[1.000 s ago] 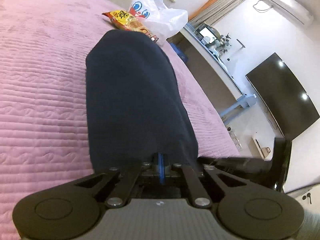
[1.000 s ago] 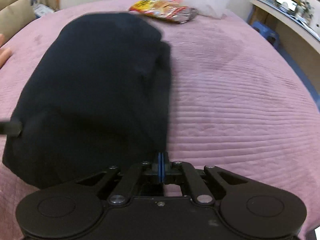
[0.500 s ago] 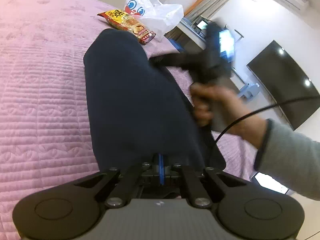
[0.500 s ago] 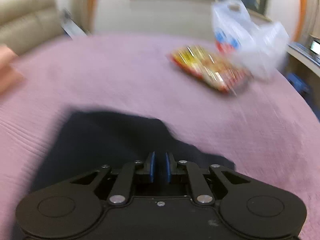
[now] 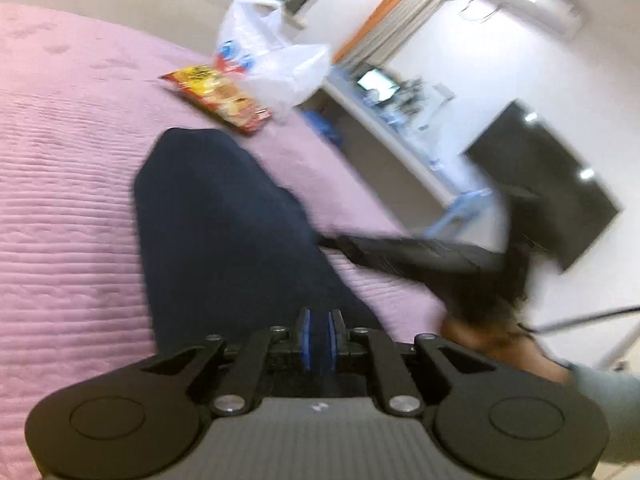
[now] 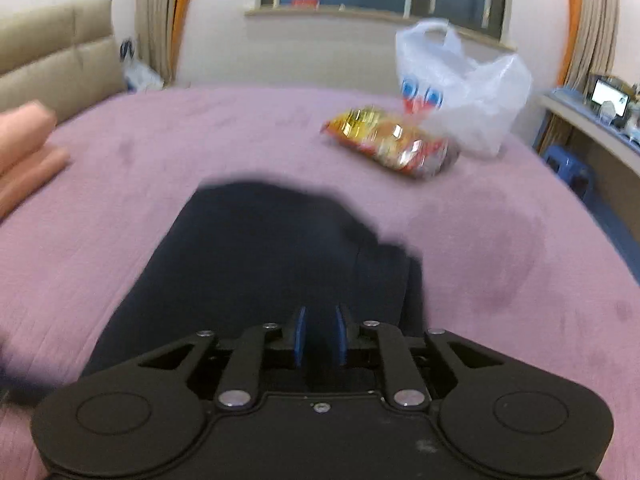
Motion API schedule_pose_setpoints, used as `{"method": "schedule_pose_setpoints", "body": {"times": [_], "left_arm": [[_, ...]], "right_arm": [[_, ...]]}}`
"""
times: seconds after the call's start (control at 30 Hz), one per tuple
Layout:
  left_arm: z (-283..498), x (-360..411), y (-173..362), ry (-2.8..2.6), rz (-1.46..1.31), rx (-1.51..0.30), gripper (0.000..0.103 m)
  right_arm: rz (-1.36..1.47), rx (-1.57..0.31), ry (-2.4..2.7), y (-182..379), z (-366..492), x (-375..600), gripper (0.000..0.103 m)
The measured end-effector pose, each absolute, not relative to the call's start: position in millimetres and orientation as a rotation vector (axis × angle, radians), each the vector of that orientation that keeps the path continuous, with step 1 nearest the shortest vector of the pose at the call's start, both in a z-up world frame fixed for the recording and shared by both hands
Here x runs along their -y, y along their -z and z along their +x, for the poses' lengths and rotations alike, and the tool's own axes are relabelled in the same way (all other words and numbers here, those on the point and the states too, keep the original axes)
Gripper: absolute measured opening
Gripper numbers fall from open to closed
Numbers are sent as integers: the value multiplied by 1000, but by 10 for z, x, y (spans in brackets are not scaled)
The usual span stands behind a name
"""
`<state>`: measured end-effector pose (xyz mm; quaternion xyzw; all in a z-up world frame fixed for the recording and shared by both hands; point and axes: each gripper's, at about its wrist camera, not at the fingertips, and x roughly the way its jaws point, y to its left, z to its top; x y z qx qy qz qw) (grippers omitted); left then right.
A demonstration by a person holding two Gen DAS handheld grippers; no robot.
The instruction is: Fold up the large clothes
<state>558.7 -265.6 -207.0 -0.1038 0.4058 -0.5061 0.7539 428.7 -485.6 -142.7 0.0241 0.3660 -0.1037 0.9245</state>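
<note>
Left wrist view: my left gripper (image 5: 319, 334) shows blue pads a narrow gap apart, its jaws just opening, dark cloth seen between them but not pinched. Ahead lies the folded navy garment (image 5: 224, 232), smooth and long, on a pink quilted bedspread (image 5: 68, 200) with fine ridges. To the right, blurred, my right hand (image 5: 492, 332) carries the other tool. Right wrist view: my right gripper (image 6: 319, 336) also stands slightly parted, jaws just opening, above the garment's near edge. Farther off, a crinkly foil snack packet (image 6: 390, 146) touches a translucent white plastic bag (image 6: 460, 88).
</note>
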Motion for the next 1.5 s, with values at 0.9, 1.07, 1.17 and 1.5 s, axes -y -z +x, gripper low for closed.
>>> {"method": "schedule_pose_setpoints", "body": {"times": [0.9, 1.07, 1.17, 1.5], "left_arm": [[5188, 1962, 2292, 1023, -180, -1000, 31], [5282, 1826, 2049, 1024, -256, -950, 76], [5449, 1917, 1994, 1004, -247, -936, 79], [5820, 2542, 1966, 977, -115, -953, 80]], "right_arm": [[274, -947, 339, 1683, 3088, 4861, 21], [212, -846, 318, 1381, 3000, 4951, 81], [224, -797, 292, 1320, 3154, 5045, 80], [266, -732, 261, 1420, 3665, 5198, 81]]}}
